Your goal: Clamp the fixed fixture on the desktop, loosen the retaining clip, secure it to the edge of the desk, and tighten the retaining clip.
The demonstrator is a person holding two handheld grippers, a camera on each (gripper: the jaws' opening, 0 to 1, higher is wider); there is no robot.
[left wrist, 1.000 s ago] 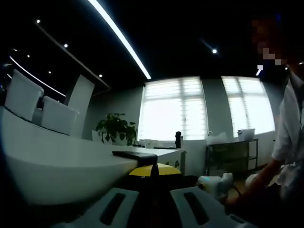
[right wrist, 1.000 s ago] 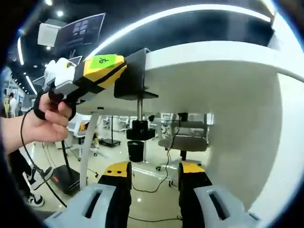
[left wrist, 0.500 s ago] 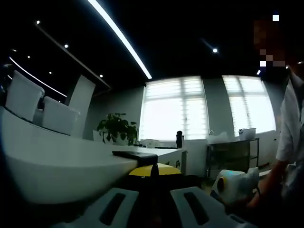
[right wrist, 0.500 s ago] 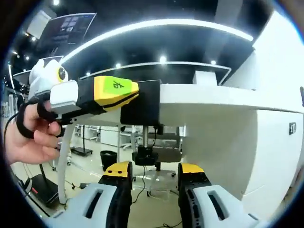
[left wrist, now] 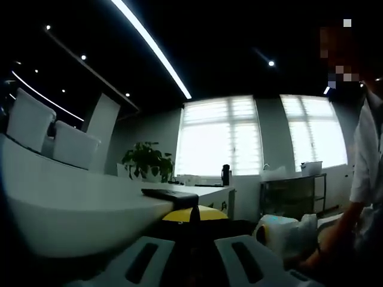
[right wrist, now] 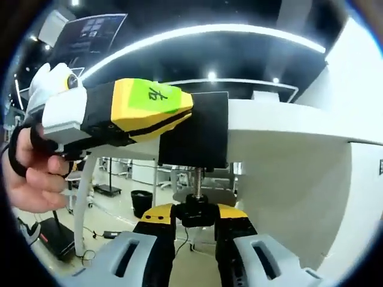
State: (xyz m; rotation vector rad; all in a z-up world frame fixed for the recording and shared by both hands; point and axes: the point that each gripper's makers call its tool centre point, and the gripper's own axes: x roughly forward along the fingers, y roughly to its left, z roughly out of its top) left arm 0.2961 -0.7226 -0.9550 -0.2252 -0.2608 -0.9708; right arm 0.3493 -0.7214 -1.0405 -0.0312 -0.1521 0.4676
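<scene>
Where the white desk's (right wrist: 281, 128) edge runs across the right gripper view, a black clamp fixture (right wrist: 194, 137) grips it, its body wrapped over the rim. A threaded screw (right wrist: 197, 180) hangs from the underside of the fixture and ends in a black knob (right wrist: 195, 212), the retaining clip. The right gripper (right wrist: 195, 230) rises from below, its yellow-tipped jaws closed in against either side of that knob, pinching it. From the left of that view, the left gripper (right wrist: 140, 113) reaches in, yellow and black with a green label, its nose against the fixture's upper side; a hand (right wrist: 33, 176) holds its handle.

In the left gripper view, the fixture (left wrist: 170, 194) shows as a dark slab on the desk's (left wrist: 72, 203) edge, right ahead of the yellow jaw tips, which appear pressed onto it. A potted plant (left wrist: 146, 161), bright windows (left wrist: 218, 137) and a person's white sleeve (left wrist: 368, 161) lie beyond.
</scene>
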